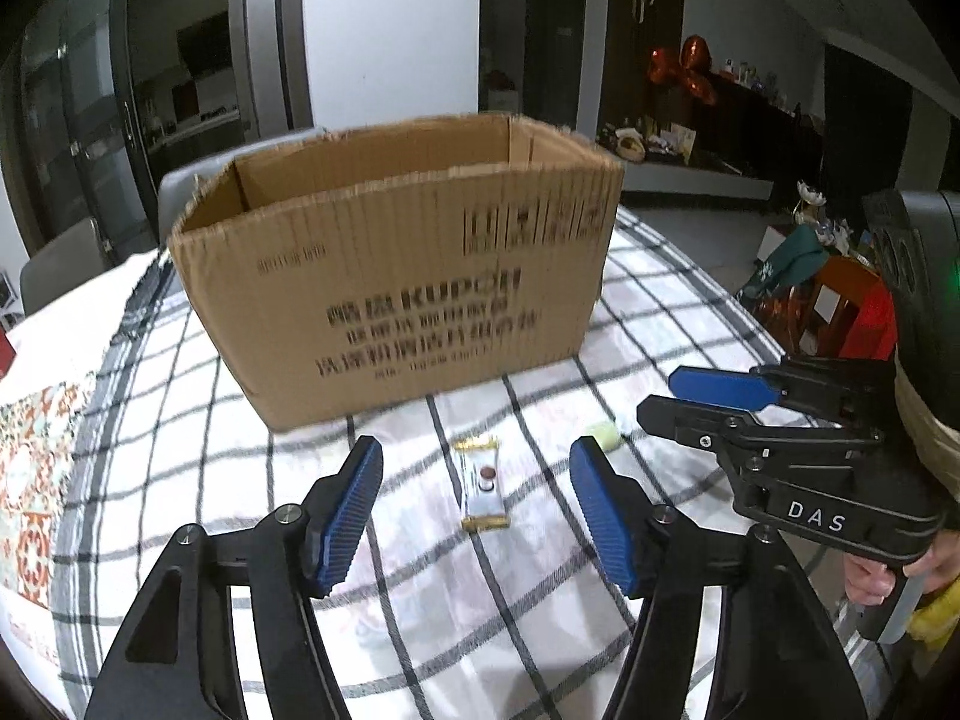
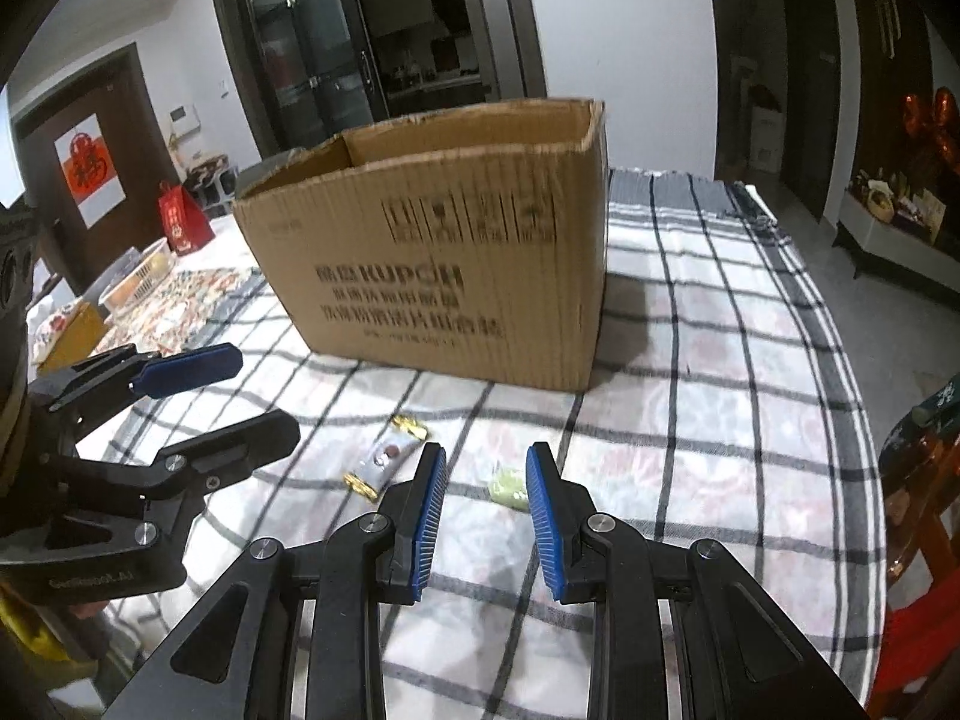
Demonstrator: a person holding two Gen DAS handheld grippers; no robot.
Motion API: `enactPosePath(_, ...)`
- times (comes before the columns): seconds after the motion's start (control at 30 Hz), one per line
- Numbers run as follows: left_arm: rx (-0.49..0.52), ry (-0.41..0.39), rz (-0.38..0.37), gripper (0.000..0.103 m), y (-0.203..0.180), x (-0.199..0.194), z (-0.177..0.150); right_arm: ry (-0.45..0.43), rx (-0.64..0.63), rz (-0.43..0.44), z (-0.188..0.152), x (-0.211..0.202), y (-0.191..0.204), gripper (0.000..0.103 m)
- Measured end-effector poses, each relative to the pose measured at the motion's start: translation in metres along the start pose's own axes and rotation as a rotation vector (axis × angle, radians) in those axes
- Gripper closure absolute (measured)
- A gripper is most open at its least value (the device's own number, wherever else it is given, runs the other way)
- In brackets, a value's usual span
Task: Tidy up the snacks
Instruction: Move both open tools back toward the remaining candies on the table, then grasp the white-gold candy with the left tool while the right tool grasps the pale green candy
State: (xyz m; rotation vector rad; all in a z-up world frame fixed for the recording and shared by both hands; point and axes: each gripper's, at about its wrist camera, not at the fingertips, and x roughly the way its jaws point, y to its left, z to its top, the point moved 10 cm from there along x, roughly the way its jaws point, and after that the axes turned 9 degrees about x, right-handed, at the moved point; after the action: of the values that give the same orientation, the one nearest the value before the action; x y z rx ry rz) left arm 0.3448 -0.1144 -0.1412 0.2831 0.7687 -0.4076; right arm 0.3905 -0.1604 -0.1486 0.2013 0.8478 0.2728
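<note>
An open cardboard box (image 1: pixel 396 264) stands on the checked tablecloth; it also shows in the right wrist view (image 2: pixel 444 258). A white snack bar with gold ends (image 1: pixel 483 483) lies in front of the box, between and just beyond my open left gripper (image 1: pixel 477 510). The bar also shows in the right wrist view (image 2: pixel 384 457). A small pale green snack (image 2: pixel 510 487) lies just ahead of my open, empty right gripper (image 2: pixel 487 510); it peeks out behind the left gripper's right finger (image 1: pixel 603 435). The right gripper (image 1: pixel 678 396) and left gripper (image 2: pixel 228 396) each show in the other's view.
The checked tablecloth (image 2: pixel 690 360) covers the table, with a patterned cloth (image 1: pixel 36 420) on its left part. A red bag (image 2: pixel 180 225) and a tray (image 2: pixel 135 279) stand at the far left. A chair (image 1: pixel 66 264) stands behind the table. The table edge runs along the right.
</note>
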Motion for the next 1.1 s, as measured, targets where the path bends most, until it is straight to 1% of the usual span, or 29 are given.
enactPosePath(0.03, -0.003, 0.009, -0.004, 0.040, 0.000, 0.003, -0.003, 0.006, 0.000, 0.001, -0.001, 0.003, -0.001, 0.060)
enactPosePath(0.07, -0.005, 0.016, -0.007, 0.042, 0.000, 0.006, -0.006, 0.008, -0.001, 0.002, -0.002, 0.005, -0.001, 0.058)
enactPosePath(0.17, -0.011, 0.039, -0.016, 0.046, 0.000, 0.016, -0.013, 0.024, -0.021, -0.006, -0.005, 0.014, -0.002, 0.058)
enactPosePath(0.4, -0.047, 0.086, -0.066, 0.057, -0.001, 0.038, -0.024, 0.067, -0.057, -0.009, -0.013, 0.033, -0.005, 0.058)
enactPosePath(0.47, -0.054, 0.095, -0.080, 0.058, -0.002, 0.044, -0.026, 0.076, -0.060, -0.006, -0.014, 0.037, -0.005, 0.058)
enactPosePath(0.5, -0.055, 0.099, -0.083, 0.060, -0.002, 0.046, -0.026, 0.080, -0.060, -0.007, -0.014, 0.039, -0.006, 0.058)
enactPosePath(0.63, -0.066, 0.111, -0.103, 0.062, -0.003, 0.056, -0.027, 0.093, -0.062, -0.011, -0.014, 0.045, -0.008, 0.058)
enactPosePath(0.7, -0.068, 0.120, -0.111, 0.065, -0.004, 0.061, -0.028, 0.102, -0.067, -0.016, -0.015, 0.049, -0.009, 0.058)
enactPosePath(0.97, -0.053, 0.147, -0.101, 0.067, -0.008, 0.081, -0.028, 0.124, -0.078, -0.029, -0.019, 0.061, -0.010, 0.058)
enactPosePath(1.1, -0.045, 0.158, -0.094, 0.073, -0.011, 0.087, -0.028, 0.129, -0.075, -0.041, -0.020, 0.064, -0.013, 0.060)
